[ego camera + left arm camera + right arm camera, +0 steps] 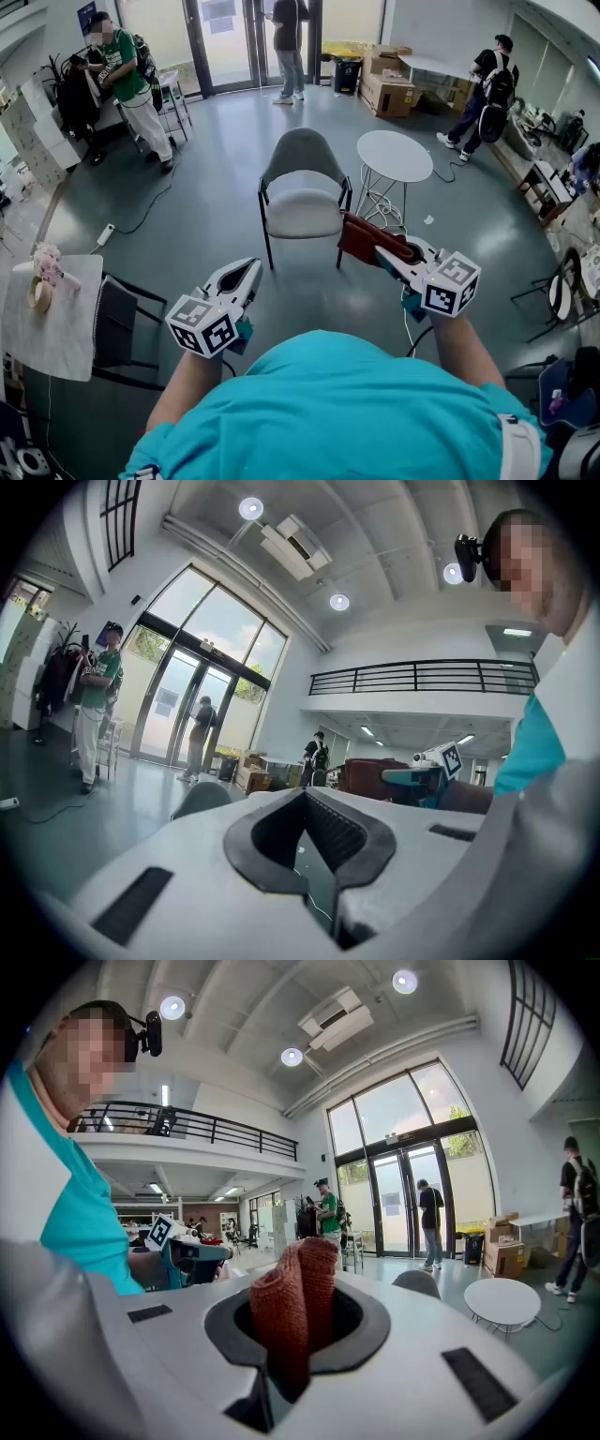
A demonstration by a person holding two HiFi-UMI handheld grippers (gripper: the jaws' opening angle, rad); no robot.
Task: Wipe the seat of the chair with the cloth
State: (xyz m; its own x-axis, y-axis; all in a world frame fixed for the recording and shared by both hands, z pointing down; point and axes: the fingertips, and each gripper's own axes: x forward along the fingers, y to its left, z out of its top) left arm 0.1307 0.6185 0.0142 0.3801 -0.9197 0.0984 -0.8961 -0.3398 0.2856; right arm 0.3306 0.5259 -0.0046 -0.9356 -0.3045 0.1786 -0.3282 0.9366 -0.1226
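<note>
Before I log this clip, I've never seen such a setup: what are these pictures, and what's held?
No robot here: a person holds handheld tongs in each hand. One picture looks down from a head camera; the other two ride on the tongs. The right tongs grip a red cloth; the left tongs are closed on nothing. A grey chair stands ahead on the floor, a round white table beside it.

I'm looking into a big open office-lab hall: grey floor (pixel 216 159), tall glass doors (pixel 225 42) at the far end, boxes (pixel 386 82) right of them, cluttered desks (pixel 548 183) along the right wall, a railed mezzanine (pixel 422 677) overhead, people (pixel 127 75) standing at the edges.
</note>
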